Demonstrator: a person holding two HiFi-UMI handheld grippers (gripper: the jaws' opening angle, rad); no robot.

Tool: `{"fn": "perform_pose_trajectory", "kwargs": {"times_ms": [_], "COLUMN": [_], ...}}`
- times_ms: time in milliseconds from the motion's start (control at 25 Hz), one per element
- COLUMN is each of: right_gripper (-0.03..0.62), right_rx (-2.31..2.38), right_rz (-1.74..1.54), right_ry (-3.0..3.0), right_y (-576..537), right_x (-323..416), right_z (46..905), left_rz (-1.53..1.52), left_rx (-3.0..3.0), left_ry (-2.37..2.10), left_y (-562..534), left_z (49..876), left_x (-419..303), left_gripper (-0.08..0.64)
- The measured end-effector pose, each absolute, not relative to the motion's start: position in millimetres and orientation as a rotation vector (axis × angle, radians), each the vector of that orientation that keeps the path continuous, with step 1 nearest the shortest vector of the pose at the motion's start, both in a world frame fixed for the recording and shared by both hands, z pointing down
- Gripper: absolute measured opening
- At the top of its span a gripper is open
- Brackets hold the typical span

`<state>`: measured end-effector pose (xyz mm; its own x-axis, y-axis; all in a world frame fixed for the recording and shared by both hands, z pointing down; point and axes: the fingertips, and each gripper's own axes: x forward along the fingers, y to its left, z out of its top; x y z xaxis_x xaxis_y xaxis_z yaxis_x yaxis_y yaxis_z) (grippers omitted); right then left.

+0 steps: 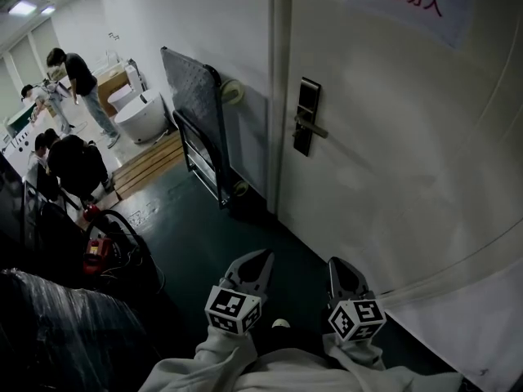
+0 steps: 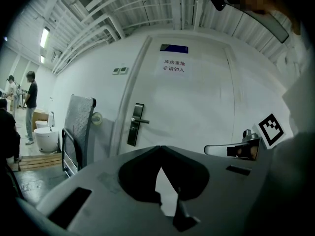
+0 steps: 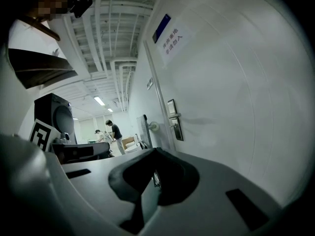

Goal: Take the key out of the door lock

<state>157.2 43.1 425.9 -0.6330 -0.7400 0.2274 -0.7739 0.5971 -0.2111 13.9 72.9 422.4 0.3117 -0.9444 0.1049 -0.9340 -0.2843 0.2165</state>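
Left tongs (image 1: 260, 257): lower centre, jaws closed tip to tip, nothing between them.
Right tongs (image 1: 344, 265): just beside my left, jaws likewise closed and empty.
Door (image 1: 392, 137): fills the right half; its left edge runs down the upper centre.
Lock (image 1: 307, 117): on the door near that edge, well apart from both tongs; I cannot make out the key there.
Cart (image 1: 194, 104): leans on the wall left of the door.
Floor (image 1: 204, 227): open between me and the door.

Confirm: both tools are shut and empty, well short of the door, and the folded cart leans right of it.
Wrong side: the head view shows the folded cart leaning left of the door. The left tool and right tool are shut, empty, well short of it.
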Motion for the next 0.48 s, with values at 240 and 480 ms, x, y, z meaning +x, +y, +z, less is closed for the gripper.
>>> {"fn": "perform_pose_trajectory", "kwargs": {"times_ms": [240, 480], "right_gripper": [0.052, 0.052], "right_rx": [1.250, 1.218], "right_rz": [0.465, 0.486], "right_ry": [-2.699, -2.691], "right_y": [28, 29], "right_x": [165, 165], "right_z": [437, 444], "left_rz": [-0.057, -0.055], "left_rx": [2.312, 2.284], "left_ry": [-1.726, -1.737], "left_y": [60, 57], "left_z": [434, 438], "left_x": [23, 23], "left_gripper": [0.014, 0.013]}}
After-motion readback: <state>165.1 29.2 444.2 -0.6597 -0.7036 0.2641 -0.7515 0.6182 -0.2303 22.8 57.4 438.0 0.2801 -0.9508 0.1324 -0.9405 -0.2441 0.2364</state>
